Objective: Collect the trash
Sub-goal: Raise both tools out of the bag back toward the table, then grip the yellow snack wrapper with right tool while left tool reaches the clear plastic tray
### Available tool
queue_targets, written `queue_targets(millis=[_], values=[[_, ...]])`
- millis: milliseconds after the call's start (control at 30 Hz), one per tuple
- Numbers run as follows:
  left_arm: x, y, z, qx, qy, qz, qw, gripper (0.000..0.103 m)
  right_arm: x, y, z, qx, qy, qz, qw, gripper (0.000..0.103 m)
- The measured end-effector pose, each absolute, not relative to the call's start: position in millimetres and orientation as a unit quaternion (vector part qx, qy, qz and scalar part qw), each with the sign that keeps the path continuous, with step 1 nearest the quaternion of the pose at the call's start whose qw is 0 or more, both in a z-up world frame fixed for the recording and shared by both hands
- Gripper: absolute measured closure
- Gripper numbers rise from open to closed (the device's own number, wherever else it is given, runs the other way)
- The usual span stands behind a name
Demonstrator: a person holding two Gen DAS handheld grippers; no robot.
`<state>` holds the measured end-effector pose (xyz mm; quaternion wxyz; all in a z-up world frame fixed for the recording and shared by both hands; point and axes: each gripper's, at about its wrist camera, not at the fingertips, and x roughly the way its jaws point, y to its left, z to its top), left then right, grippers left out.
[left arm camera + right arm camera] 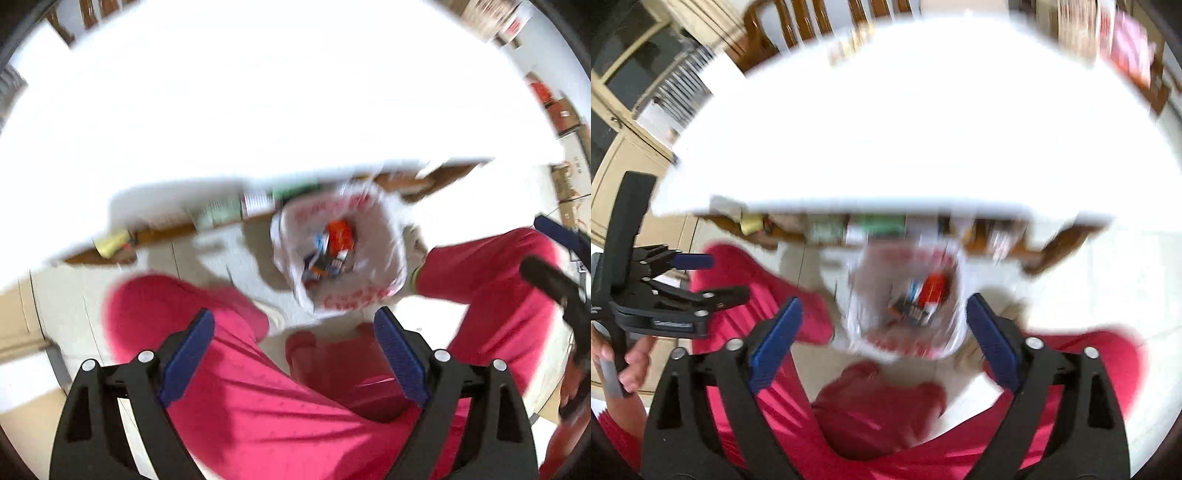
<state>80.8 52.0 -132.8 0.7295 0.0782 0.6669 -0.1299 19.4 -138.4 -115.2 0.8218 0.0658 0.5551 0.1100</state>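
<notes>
Both claws gape wide, empty — left gripper (293,336), right gripper (884,323) — above trash bag (332,254) beside table edge (258,173).

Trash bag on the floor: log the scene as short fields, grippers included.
bag: white plastic trash bag, mouth open, on the floor between the person's knees
contents: orange packet and other wrappers, blurred
left gripper: open, nothing between the pads
right gripper: open, nothing between the pads
table: white top, beyond the bag

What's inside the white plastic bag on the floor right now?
The white plastic bag holds blurred trash: an orange-red wrapper and some blue-and-white packaging. Anything underneath them is covered.
</notes>
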Motion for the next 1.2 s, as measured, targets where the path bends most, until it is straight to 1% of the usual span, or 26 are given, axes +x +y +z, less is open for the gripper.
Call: queue_targets(millis=[33,67,100,167,267,367,500,567,733,933,1200], values=[[85,52,-116,0.079,0.657,-0.134,0.737,0.017,25,-140,-97,0.06,0.543,0.107,0.831,0.013],[92,53,-87,0.084,0.641,-0.139,0.75,0.014,32,-142,-76,0.056,0.529,0.108,0.84,0.013],[95,54,-72,0.089,0.633,-0.143,0.756,0.011,39,-142,-54,0.053,0.517,0.112,0.847,0.013],[106,54,-26,0.104,0.614,-0.145,0.769,0.011,52,-144,-19,0.044,0.5,0.116,0.857,0.013],[116,52,25,0.117,0.597,-0.154,0.779,0.011,71,-140,30,0.021,0.481,0.123,0.868,0.011],[125,50,61,0.125,0.592,-0.158,0.78,0.009,89,-139,68,0.016,0.473,0.129,0.872,0.011],[138,44,85,0.14,0.6,-0.163,0.771,0.009,113,-135,105,0.006,0.469,0.128,0.874,0.011],[144,42,89,0.148,0.602,-0.16,0.769,0.009,126,-129,119,-0.004,0.471,0.131,0.873,0.011],[152,30,97,0.167,0.596,-0.166,0.768,0.009,148,-118,127,0.006,0.487,0.156,0.859,0.011],[178,17,70,0.182,0.604,-0.176,0.756,0.009,188,-109,116,0.011,0.506,0.154,0.848,0.011],[218,10,17,0.175,0.642,-0.172,0.726,0.009,248,-113,75,0.035,0.549,0.141,0.823,0.011]])
